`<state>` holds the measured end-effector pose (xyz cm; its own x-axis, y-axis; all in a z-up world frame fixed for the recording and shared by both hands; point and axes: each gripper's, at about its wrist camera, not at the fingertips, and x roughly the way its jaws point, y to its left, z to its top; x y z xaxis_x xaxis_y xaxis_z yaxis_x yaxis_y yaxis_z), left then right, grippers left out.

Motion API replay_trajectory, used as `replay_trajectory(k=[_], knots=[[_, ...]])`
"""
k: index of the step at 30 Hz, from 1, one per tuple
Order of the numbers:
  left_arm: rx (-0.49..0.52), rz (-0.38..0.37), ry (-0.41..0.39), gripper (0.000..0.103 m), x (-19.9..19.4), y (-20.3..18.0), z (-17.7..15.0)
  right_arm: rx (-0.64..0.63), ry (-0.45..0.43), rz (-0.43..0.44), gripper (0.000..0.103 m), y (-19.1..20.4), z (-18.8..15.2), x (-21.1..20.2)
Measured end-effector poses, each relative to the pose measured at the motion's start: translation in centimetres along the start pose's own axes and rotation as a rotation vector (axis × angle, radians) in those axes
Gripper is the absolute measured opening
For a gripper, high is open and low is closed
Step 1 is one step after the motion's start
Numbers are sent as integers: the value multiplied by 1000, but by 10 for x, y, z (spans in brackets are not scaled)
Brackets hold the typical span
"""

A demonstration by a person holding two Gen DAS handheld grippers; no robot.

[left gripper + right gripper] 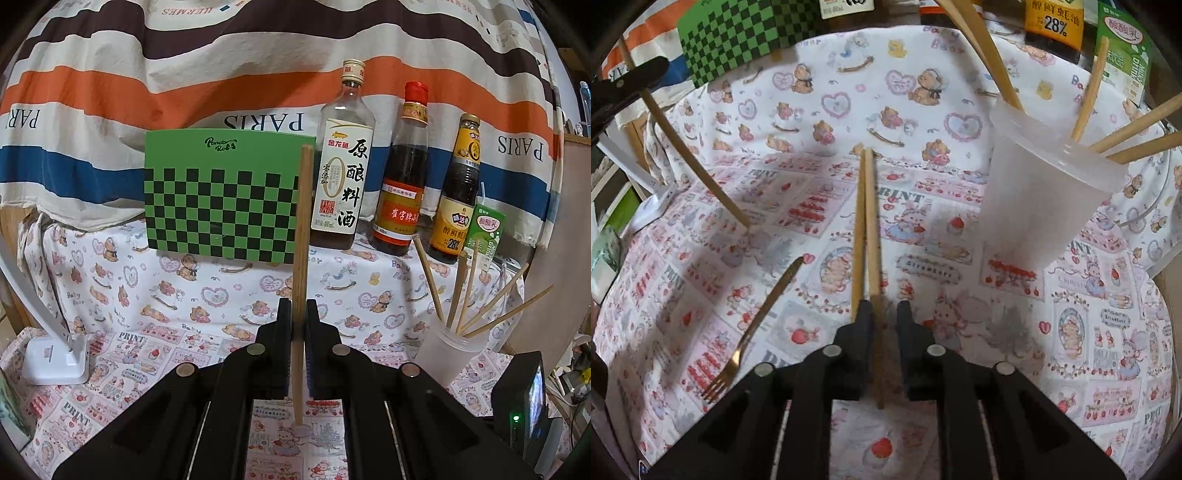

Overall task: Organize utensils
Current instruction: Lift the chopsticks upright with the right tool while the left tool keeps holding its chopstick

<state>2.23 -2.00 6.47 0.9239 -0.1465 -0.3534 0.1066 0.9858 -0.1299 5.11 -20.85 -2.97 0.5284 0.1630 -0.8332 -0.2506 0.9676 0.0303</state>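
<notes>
My left gripper is shut on a wooden chopstick that stands upright with its lower tip touching the tablecloth; it also shows in the right wrist view, at the left. A frosted plastic cup holding several chopsticks stands at the right; in the right wrist view the cup is ahead to the right. My right gripper is open low over two chopsticks lying together on the cloth; one runs between its fingers. A gold fork lies to their left.
A green checkered box, three sauce bottles and a green drink carton stand along the back. A white lamp base sits at the left. A dark device is at the right edge.
</notes>
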Motion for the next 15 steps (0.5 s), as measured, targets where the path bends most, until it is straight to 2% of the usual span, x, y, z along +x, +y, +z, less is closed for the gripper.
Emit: replay_trajectory(k=[3,4,5,7,9,10,15], knots=[[1,1,0,5,0,-1,0,-55,-3,-10,14,6,-1,1],[1,1,0,5,0,0,0,-51,-5,-9,13,6,-1,1],[1,2,0,5,0,-1,0,-57,-6,0,6,6,-2,1],[0,5,0,5,1,-1,0,-53,-10,-4,5,6,-2,0],[-2,5,2,5,1,0,-1,-33,-52,-13,5,5,-1,-7],[-4,5,1,5,1,0,0,-32,-85,-4,5,5,0,-15],[-7,4,1,5,1,2,0,4,-389,28,5,2,-1,-78]])
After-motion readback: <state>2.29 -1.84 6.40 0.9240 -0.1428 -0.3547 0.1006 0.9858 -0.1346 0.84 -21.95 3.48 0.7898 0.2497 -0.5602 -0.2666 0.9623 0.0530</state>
